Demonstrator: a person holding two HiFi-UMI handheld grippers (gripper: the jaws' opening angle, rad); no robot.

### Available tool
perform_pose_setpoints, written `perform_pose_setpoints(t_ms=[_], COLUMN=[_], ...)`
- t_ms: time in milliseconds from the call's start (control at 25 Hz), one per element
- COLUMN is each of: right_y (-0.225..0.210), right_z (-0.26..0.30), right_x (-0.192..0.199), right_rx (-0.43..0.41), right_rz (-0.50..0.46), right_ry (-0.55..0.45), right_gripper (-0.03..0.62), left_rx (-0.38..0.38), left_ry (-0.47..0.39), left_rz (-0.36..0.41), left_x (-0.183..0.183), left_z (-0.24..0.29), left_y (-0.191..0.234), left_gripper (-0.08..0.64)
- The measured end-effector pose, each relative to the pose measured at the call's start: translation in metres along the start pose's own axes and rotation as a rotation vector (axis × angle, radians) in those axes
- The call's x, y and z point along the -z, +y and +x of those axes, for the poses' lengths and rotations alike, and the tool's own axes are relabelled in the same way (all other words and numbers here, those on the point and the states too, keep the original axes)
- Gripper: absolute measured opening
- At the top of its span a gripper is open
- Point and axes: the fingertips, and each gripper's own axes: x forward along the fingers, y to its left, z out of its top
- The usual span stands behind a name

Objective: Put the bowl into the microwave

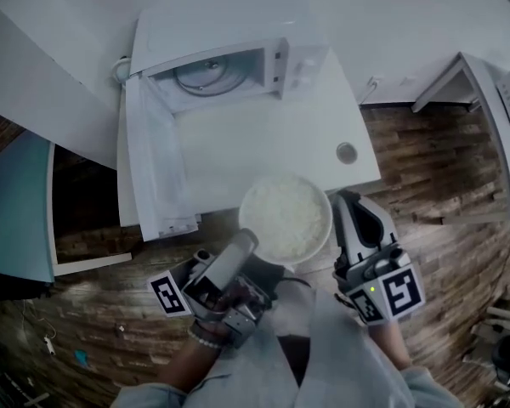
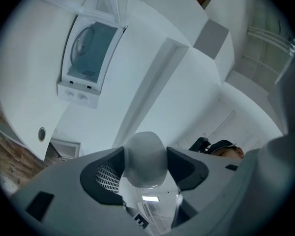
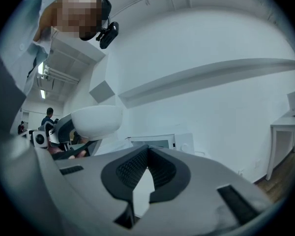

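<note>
The white surface point(image 1: 268, 155) carries the microwave point(image 1: 229, 41) at its far edge. The microwave's door point(image 1: 149, 164) is swung wide to the left, and the cavity with its glass turntable point(image 1: 208, 73) is open toward the person.

The bowl point(image 1: 285, 218) is not on the surface. It hangs in the air just off the near edge, filled nearly to the brim with what looks like white rice. The left gripper point(image 1: 245, 243) carries it alone. In the left gripper view its fingers point(image 2: 105, 176) are clamped on the bowl's wall at one side only. The right gripper point(image 1: 348, 202) hovers just beside the bowl's other side. Its fingers point(image 3: 130, 168) are pressed together on nothing and give the bowl no support.

The main risk lies in that one-sided pinch. A full bowl held by one edge will likely pull down on its free side, so a roll of the wrist could tip rice out. The smooth wall could also slide out of the pads.

The cavity's opening looks only a little wider than the bowl. A crooked approach could knock the rim against the frame and jolt the grip. The open door stands on the left arm's side, and the gripper's body could catch on it.
</note>
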Motion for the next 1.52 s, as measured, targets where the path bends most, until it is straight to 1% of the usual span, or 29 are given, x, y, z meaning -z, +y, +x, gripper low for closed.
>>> perform_pose_setpoints(t_ms=[200,360,640,760,920,1080,1160,1240,1280,1360,1520], right_y=[-0.022,-0.034,-0.039,-0.036,-0.034,-0.025,-0.019,-0.015,-0.012,-0.005,0.009], right_z=[-0.005,-0.006,0.017,0.028,0.044,0.060,0.070,0.080,0.085,0.097,0.122], right_x=[0.004,0.003,0.011,0.007,0.003,-0.001,-0.005,-0.008,-0.010,-0.012,-0.013], right_rx=[-0.054,-0.085,-0.125,-0.147,-0.165,-0.235,-0.255,-0.269,-0.281,-0.310,-0.346], right_rz=[-0.006,0.000,-0.001,0.003,-0.043,-0.106,-0.149,-0.178,-0.182,-0.189,-0.210], right_ry=[0.018,0.020,0.047,0.032,0.030,0.030,0.020,0.014,0.013,0.013,0.021], right_gripper=[0.003,0.003,0.003,0.005,0.006,0.125,0.169,0.174,0.201,0.230,0.272], left_rx=[0.004,0.002,-0.010,-0.010,-0.017,-0.024,-0.030,-0.037,-0.041,-0.050,-0.056], left_ry=[-0.075,-0.116,-0.151,-0.169,-0.178,-0.180,-0.187,-0.193,-0.195,-0.195,-0.198], left_rz=[0.056,0.077,0.097,0.097,0.097,0.102,0.102,0.103,0.105,0.108,0.102], left_x=[-0.001,-0.001,-0.020,-0.032,-0.049,-0.066,-0.077,-0.087,-0.092,-0.102,-0.121], left_z=[0.012,0.020,0.028,0.032,0.038,0.046,0.048,0.051,0.052,0.055,0.059], left_y=[0.010,0.015,0.027,0.033,0.041,0.049,0.052,0.053,0.054,0.057,0.062], left_gripper=[0.268,0.268,0.267,0.268,0.268,0.268,0.268,0.268,0.268,0.268,0.268])
